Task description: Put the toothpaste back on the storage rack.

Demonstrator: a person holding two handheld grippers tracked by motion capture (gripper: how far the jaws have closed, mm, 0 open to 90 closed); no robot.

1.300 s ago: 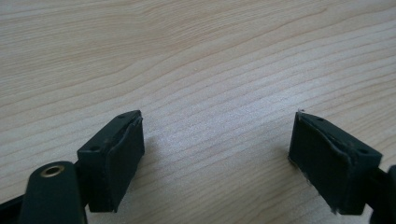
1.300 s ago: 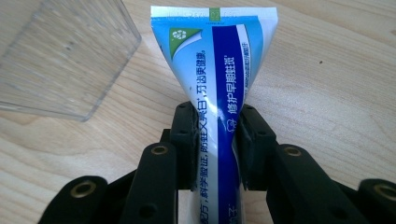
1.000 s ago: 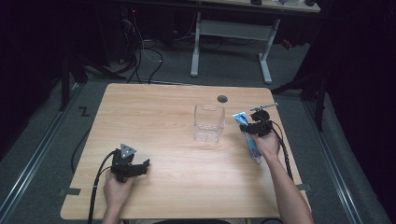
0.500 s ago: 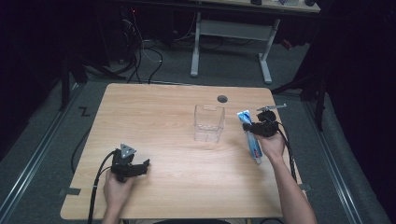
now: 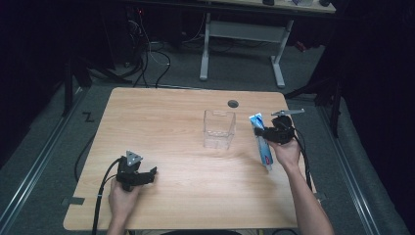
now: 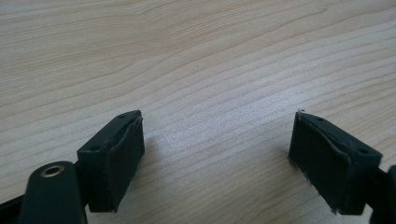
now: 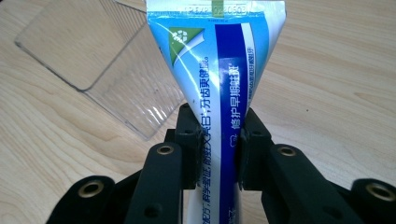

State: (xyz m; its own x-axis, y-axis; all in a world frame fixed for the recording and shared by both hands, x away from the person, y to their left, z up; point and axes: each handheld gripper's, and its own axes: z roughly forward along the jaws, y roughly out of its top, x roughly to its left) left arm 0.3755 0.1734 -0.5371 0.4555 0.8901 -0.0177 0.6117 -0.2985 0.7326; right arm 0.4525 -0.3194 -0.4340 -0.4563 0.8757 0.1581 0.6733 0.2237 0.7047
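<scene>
On the wooden worktop (image 5: 171, 127), the clear plastic box (image 5: 219, 129) stands open-topped just beside the toothpaste tube (image 5: 261, 142), which the right tongs (image 7: 218, 149) clench around its middle, while the left tongs (image 6: 219, 154) rest released with nothing between them. The soft tube could buckle or slide through the 2 pads if squeezed unevenly, or catch the box rim. It is blue and white, flat-crimped at its far end.

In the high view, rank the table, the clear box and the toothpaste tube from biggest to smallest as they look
1. table, by far the largest.
2. clear box.
3. toothpaste tube: longer than the box but much narrower, partly hidden by the right gripper, so this ranking is unsure.
</scene>
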